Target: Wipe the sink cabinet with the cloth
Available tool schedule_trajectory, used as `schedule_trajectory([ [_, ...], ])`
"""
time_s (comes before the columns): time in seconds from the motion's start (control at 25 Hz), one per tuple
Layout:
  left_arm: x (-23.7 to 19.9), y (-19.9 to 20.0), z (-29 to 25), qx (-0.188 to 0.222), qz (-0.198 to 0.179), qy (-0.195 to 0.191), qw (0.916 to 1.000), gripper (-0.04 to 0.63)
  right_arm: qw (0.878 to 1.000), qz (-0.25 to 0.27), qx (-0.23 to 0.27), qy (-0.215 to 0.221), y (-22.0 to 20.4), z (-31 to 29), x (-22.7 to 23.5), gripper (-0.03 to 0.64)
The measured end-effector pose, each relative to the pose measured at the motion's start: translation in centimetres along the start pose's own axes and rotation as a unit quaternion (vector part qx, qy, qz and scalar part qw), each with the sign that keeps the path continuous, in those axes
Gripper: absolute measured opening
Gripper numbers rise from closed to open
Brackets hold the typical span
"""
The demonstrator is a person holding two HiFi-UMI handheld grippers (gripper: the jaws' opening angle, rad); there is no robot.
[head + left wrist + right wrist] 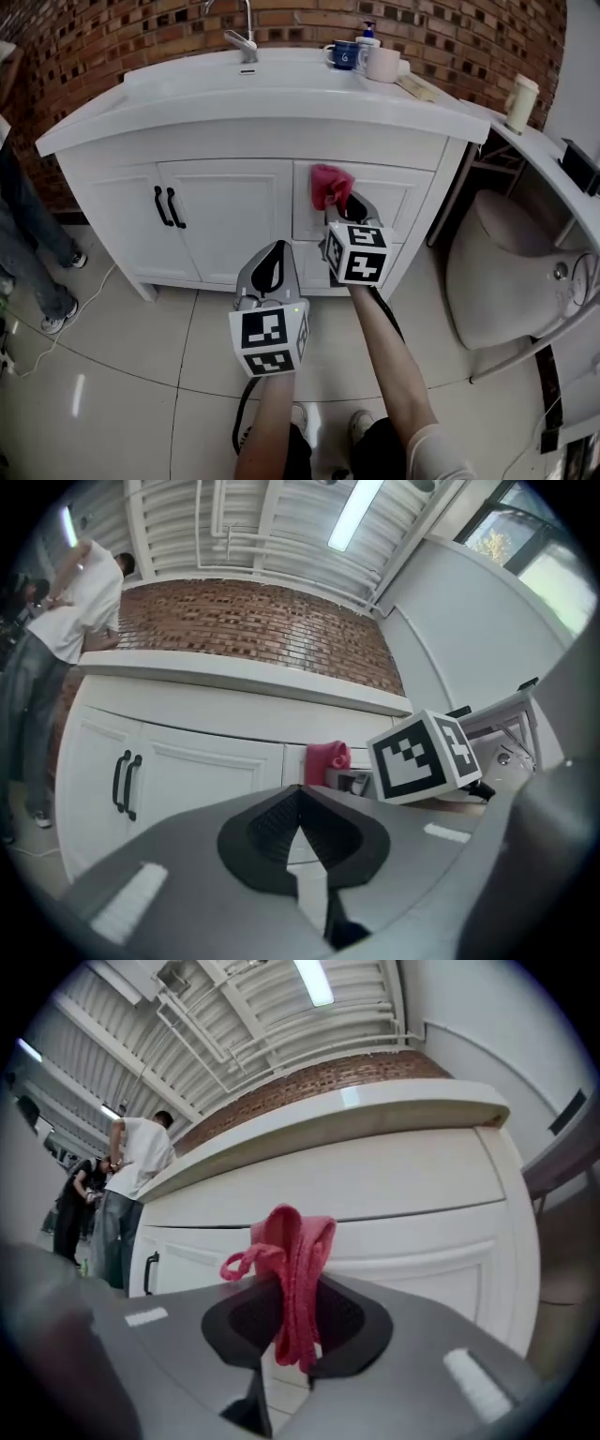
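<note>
The white sink cabinet [225, 211] stands against a brick wall, with double doors on the left and drawers on the right. My right gripper [343, 202] is shut on a pink cloth [329, 184], held up against the upper right drawer front [394, 192]. In the right gripper view the cloth [292, 1269] is pinched between the jaws and bunches above them, close to the cabinet [394, 1194]. My left gripper [271, 261] hangs lower and further from the cabinet, shut with nothing in it. Its view shows the cabinet [216, 761], the cloth [325, 758] and the right gripper's marker cube [424, 757].
Black handles [167, 206] mark the left doors. On the countertop [281, 84] are a faucet [244, 37], a blue mug [344, 54] and a pink cup [382, 64]. A white toilet [511, 272] stands at right. A person's legs [33, 253] are at left. A cable [66, 319] lies on the tiled floor.
</note>
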State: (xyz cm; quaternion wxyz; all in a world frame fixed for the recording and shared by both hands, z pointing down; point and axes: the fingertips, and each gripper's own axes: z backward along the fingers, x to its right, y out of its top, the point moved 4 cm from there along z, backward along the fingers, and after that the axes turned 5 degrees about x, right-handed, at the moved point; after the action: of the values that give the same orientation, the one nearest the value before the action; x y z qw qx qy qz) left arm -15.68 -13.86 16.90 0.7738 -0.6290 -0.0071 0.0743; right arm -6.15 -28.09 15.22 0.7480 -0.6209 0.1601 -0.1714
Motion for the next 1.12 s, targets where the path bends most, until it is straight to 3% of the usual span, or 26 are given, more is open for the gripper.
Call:
schedule_trajectory([
  [0.24,1.5,-1.3,-0.7,-0.016,-0.02,-0.018,0.9995,0.015,0.993,-0.007,-0.004,-0.119,0.7,4.6,11.8,0.063],
  [0.36,1.9,-2.9,-1.2,-0.039,-0.033,-0.016,0.9986,0.015,0.987,0.005,-0.02,-0.158,0.8,6.5,16.9,0.063],
  [0.48,2.4,-4.0,-1.3,-0.053,-0.02,-0.015,0.9983,0.015,0.98,0.027,-0.039,-0.194,0.6,8.0,20.0,0.063],
  [0.68,3.8,-4.3,-1.5,-0.054,-0.02,-0.033,0.9978,0.015,0.974,0.013,-0.037,-0.223,0.7,9.5,21.8,0.063],
  [0.8,3.4,-3.9,-1.4,-0.05,-0.019,-0.034,0.998,0.015,0.984,-0.028,0.009,-0.177,1.8,9.8,17.1,0.063],
  [0.96,1.5,-3.1,-0.9,-0.033,0.008,-0.005,0.9994,0.015,0.997,-0.068,0.022,-0.027,0.4,6.4,5.4,0.063],
  [1.04,0.3,-2.7,-0.3,-0.025,0.024,0.016,0.9993,0.015,0.997,-0.058,0.002,0.045,-1.7,4.2,-0.3,0.063],
  [1.12,-0.8,-2.4,0.4,-0.019,0.036,0.036,0.9985,0.015,0.996,-0.019,-0.022,0.082,-4.1,2.7,-4.4,0.063],
])
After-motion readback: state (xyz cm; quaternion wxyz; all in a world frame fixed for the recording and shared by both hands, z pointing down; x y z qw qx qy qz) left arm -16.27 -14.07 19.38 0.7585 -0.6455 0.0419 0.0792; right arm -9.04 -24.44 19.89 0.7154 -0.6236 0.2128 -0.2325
